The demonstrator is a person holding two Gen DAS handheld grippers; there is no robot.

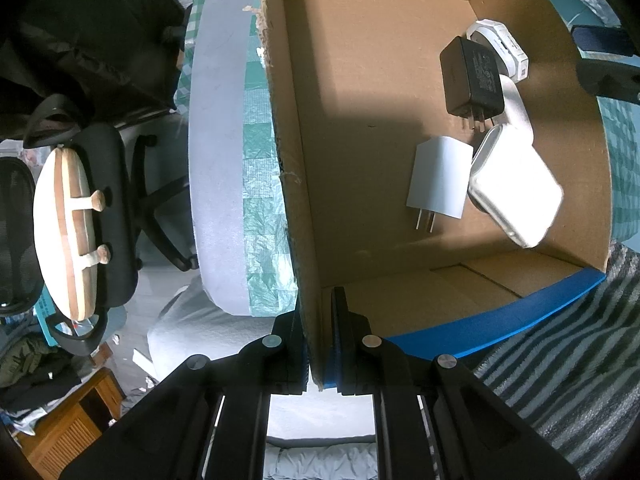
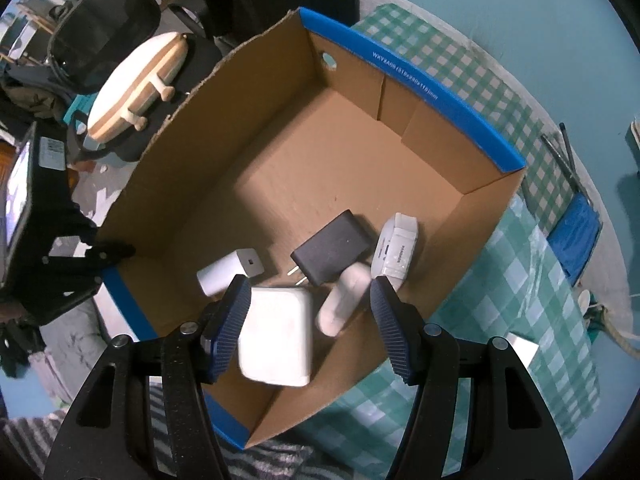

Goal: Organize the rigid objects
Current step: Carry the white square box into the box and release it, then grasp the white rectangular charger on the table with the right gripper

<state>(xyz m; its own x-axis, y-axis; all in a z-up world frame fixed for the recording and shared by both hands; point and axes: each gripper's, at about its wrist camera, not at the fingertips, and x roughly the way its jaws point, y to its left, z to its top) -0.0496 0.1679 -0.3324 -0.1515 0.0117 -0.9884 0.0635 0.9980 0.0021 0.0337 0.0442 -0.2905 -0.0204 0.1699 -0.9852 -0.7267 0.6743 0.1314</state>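
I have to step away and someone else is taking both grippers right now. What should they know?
Left gripper: shut on the cardboard box wall, steadying it.
Right gripper: open, empty, above the box.
In the box: black charger, small white charger, large white adapter, white cylinder, white boxed item.
Done: five items in.
Left: a white item on the checked cloth outside may still need packing.

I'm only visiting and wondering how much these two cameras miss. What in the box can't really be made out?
- Large white adapter: blurred in both views; the right gripper, jaws open above it, covers one edge.
- White rounded item: its end is hidden under the black charger, right view.
- Boxed white item: label too small to read.
- Box wall held by the left gripper: its corner is hidden between the fingers.
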